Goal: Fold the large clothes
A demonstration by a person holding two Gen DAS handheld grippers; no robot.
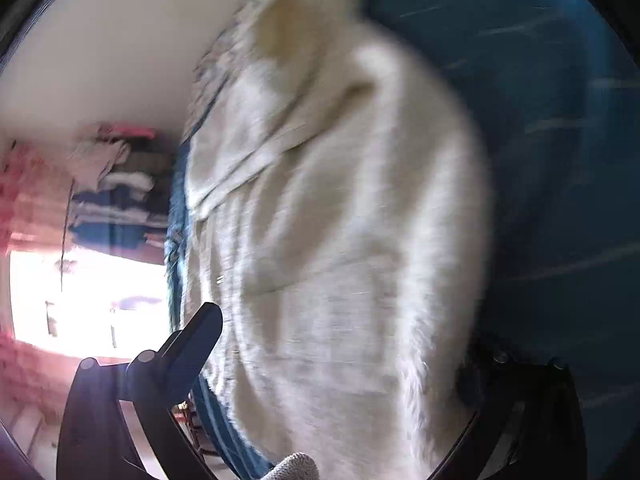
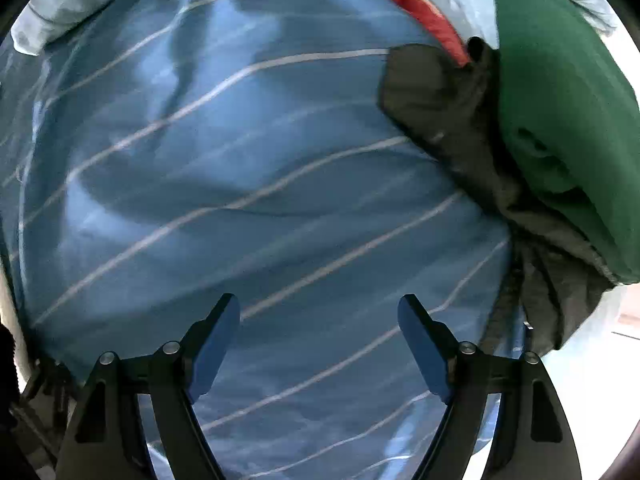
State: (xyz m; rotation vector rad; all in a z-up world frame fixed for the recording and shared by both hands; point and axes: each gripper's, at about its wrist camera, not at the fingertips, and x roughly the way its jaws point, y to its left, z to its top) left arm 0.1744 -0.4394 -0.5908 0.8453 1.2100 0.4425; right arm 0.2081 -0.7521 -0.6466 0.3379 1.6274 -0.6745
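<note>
A cream knitted garment (image 1: 332,240) fills the middle of the blurred left wrist view, draped across the blue striped bedsheet (image 1: 552,120) and covering the space where the left gripper (image 1: 336,344) reaches; one dark finger (image 1: 196,336) shows at the garment's left edge while the other is hidden beneath the cloth, so I cannot tell how its jaws stand. Left of the garment, a stack of folded clothes (image 1: 116,184) is smeared by motion. The right gripper (image 2: 319,344) hovers over the bedsheet (image 2: 224,168) with jaws wide and holding nothing. A grey garment (image 2: 460,128) and a green garment (image 2: 560,120) lie bunched on the bedsheet's right side, touching each other.
</note>
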